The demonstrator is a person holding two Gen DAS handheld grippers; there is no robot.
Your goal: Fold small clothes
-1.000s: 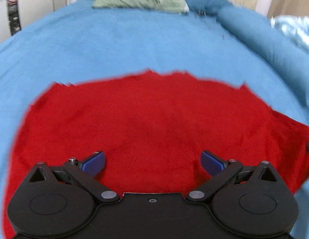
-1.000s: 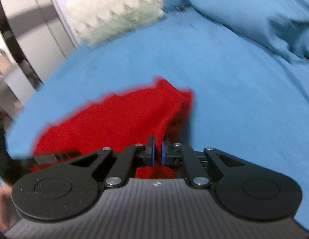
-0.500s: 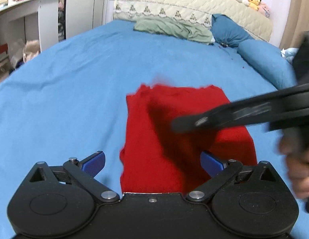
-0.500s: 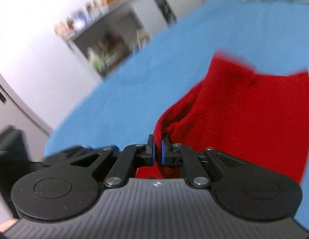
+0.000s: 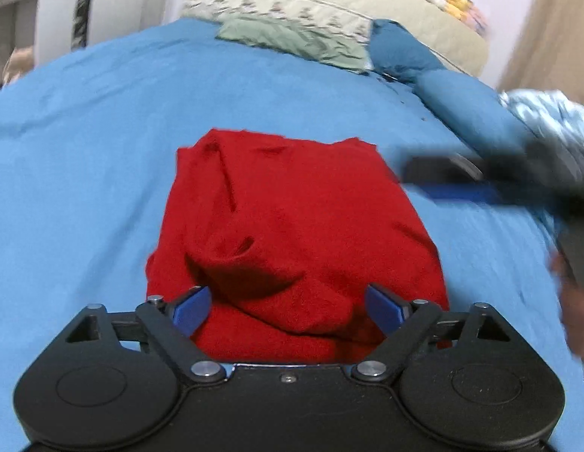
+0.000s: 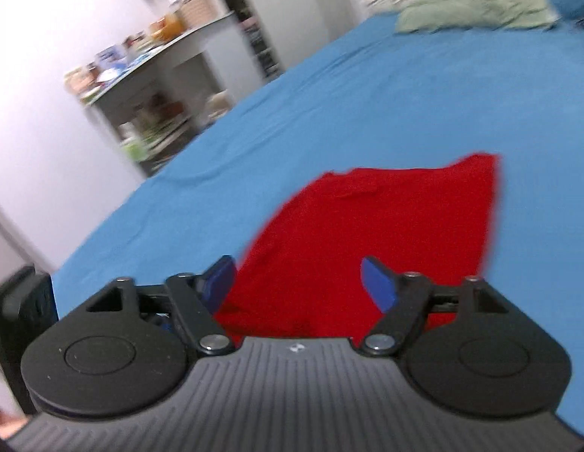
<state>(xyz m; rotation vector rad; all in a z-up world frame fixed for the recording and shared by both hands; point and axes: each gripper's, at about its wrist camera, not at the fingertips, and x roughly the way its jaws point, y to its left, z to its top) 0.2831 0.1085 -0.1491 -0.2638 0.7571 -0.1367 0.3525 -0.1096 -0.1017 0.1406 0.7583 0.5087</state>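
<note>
A red garment (image 5: pixel 292 233) lies folded over on the blue bed sheet (image 5: pixel 84 158), with a loose rumpled flap near its front edge. My left gripper (image 5: pixel 288 307) is open and empty, its blue pads on either side of the garment's near edge. My right gripper (image 6: pixel 301 282) is open and empty, just above the garment (image 6: pixel 367 233) at its near side. In the left wrist view the right gripper (image 5: pixel 480 180) shows as a dark blur to the right of the garment.
A green cloth (image 5: pixel 292 39) and a blue pillow (image 5: pixel 401 56) lie at the head of the bed below a beige headboard (image 5: pixel 329 3). A long blue bolster (image 5: pixel 469 109) runs along the right. A cluttered shelf unit (image 6: pixel 149 86) stands left of the bed.
My right gripper has opened and let go of the red garment, which now lies folded over. It has pulled back to the right. My left gripper has moved closer to the garment.
</note>
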